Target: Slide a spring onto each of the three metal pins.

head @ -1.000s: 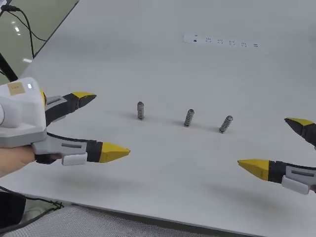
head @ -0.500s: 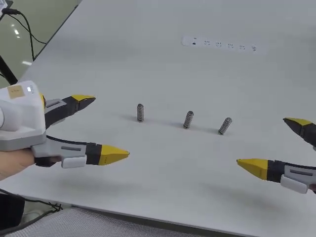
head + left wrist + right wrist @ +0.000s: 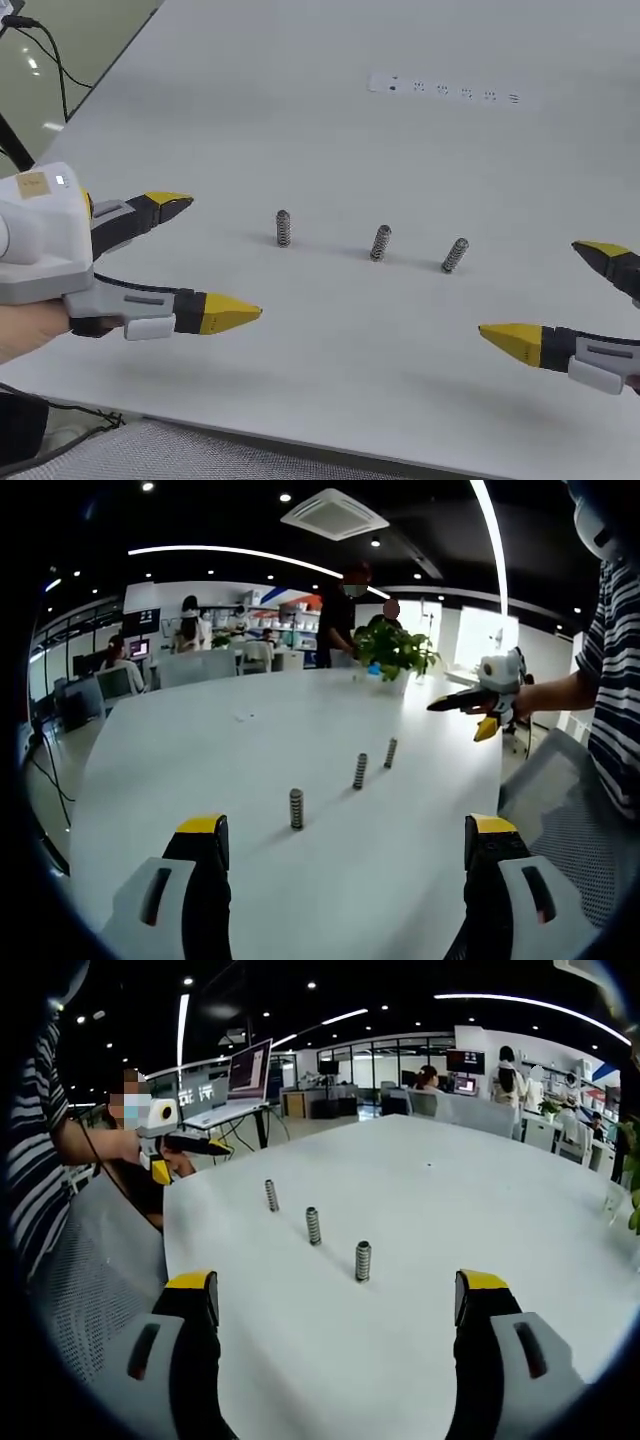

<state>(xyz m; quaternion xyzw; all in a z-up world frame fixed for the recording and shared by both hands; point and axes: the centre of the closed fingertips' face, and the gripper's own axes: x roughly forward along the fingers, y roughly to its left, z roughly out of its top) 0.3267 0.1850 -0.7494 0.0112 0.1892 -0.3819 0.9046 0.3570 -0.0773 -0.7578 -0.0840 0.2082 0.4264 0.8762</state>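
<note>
Head view: three springs stand in a row mid-table (image 3: 330, 120): left spring (image 3: 283, 228), middle spring (image 3: 381, 242), right spring (image 3: 455, 254). Each looks seated over its pin, though the pin itself is too small to tell. Your left gripper (image 3: 224, 256) and right gripper (image 3: 530, 290) hang wide and empty, well apart from the row. Threading looks done. Check each coil sits fully down, and keep your jaws clear so nothing tips.

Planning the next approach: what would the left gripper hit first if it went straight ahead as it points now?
Likely the nearest spring-covered pin, which stands ahead between the open jaws of the left gripper, though it may pass above it.
</note>
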